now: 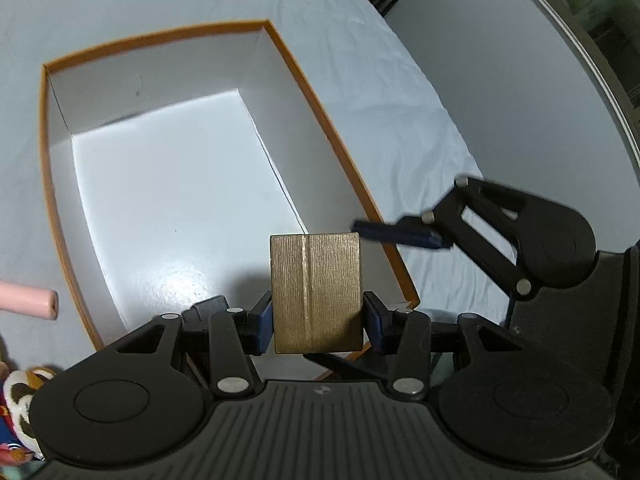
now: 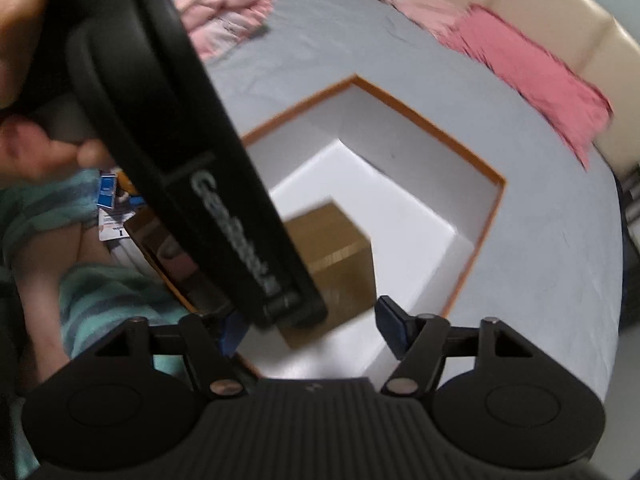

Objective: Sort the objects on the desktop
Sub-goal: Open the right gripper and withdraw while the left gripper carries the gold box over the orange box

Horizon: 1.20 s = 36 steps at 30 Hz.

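Your left tongs pinch a small gold-brown box between their blue pads, one pad pressed on each side face; a raised seam runs up the face toward you. The box hangs over the near corner of an open carton with an orange rim and white walls, its floor bare and glossy under the box.

Your right tongs stand spread wide with nothing between them. In their own view the black body of the left tool crosses in front, bearing pale lettering too blurred to read, and the gold-brown box shows beyond it inside the carton. From the left view one blue pad of the right tongs reaches just over the carton's right rim.

Around the carton lies wrinkled grey cloth, open on the far and right sides. A pink tube end lies left of the carton; pink fabric sits along the far edge.
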{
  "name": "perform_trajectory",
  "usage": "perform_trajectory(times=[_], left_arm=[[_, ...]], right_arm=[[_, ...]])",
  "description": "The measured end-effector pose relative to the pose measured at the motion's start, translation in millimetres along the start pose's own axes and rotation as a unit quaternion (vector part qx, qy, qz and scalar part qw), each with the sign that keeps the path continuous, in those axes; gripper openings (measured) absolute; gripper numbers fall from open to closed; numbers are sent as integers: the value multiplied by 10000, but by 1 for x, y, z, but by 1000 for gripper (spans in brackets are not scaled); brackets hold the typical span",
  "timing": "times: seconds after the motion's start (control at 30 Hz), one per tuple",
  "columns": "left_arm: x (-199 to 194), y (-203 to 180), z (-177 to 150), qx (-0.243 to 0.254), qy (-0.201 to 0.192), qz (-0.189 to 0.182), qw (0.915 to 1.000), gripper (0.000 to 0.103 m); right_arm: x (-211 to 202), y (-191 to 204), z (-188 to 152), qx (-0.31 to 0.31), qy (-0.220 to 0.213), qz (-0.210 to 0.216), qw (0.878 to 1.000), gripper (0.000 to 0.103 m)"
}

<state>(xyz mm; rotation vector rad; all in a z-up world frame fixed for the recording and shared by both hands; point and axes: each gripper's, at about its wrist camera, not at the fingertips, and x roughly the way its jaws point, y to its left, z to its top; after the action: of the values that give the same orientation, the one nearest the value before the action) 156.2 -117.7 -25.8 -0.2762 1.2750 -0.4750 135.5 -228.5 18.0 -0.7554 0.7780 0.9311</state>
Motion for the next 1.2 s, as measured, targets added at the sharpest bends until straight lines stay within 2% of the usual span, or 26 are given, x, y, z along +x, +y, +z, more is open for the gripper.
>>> perform_trajectory(times=[0.23, 0.43, 0.6, 0.63, 0.83, 0.97, 1.0, 1.2], left_arm=[[10, 10, 4, -94, 233, -31, 9997, 51], [15, 10, 9, -137, 343, -45, 9993, 51], [18, 11, 8, -10, 286, 389, 9988, 51], [18, 12, 7, -17, 297, 380, 9988, 51], [20, 17, 9, -77, 358, 327, 9988, 51], [8, 22, 10, -168, 210, 92, 9996, 56], [3, 24, 11, -153, 142, 99, 9997, 59], [-32, 44, -1, -278, -263, 238, 9990, 59]], right_arm=[[14, 2, 0, -731, 24, 82, 9973, 73], [23, -7, 5, -802, 28, 285, 9964, 73], [30, -15, 9, -756, 83, 337, 9965, 66], [30, -16, 10, -734, 85, 372, 9966, 62], [35, -20, 10, -704, 136, 408, 9966, 62], [38, -23, 8, -871, 267, 382, 9951, 62], [39, -23, 8, -931, 310, 365, 9945, 62], [49, -27, 9, -1134, 524, 669, 9899, 62]])
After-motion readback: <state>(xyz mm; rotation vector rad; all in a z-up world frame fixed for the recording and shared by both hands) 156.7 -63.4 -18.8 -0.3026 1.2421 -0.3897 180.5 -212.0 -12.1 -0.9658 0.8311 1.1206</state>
